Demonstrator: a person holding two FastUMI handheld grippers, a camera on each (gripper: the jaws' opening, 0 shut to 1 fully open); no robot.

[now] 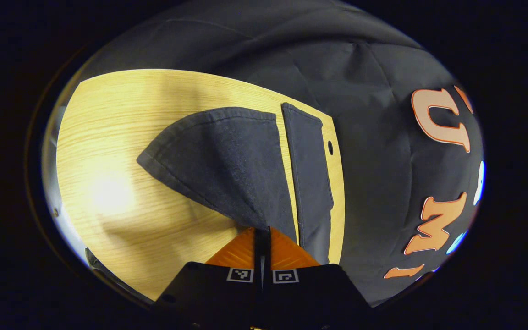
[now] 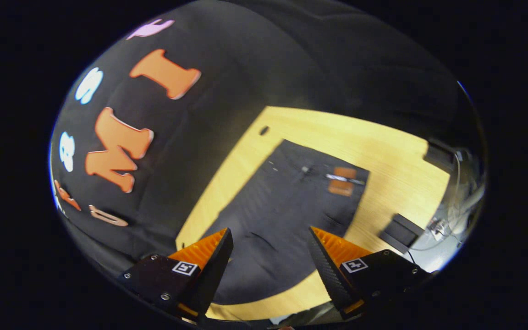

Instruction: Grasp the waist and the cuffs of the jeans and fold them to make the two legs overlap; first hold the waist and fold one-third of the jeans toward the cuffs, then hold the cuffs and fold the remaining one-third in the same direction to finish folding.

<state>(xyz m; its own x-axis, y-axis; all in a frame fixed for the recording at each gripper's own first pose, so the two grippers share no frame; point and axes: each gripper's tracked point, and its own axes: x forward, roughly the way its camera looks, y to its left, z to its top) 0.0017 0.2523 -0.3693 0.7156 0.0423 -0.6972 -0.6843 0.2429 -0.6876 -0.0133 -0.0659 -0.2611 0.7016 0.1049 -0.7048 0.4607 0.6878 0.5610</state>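
L gripper (image 1: 262, 238) fingers pressed together, pinching dark jeans (image 1: 227, 169) at a cuff edge; lifted leg fans toward 11 o'clock over wood table (image 1: 108, 151), other leg flat at 1 o'clock by table edge. R gripper (image 2: 271, 256) spread wide, holding nothing, above jeans (image 2: 287, 206) laid flat on table (image 2: 397, 151); waist w/ brown patch (image 2: 343, 179) at 1 o'clock. Small black box (image 2: 400, 231) on table at 3 o'clock.

Jeans (image 2: 287, 206) waist details blurred
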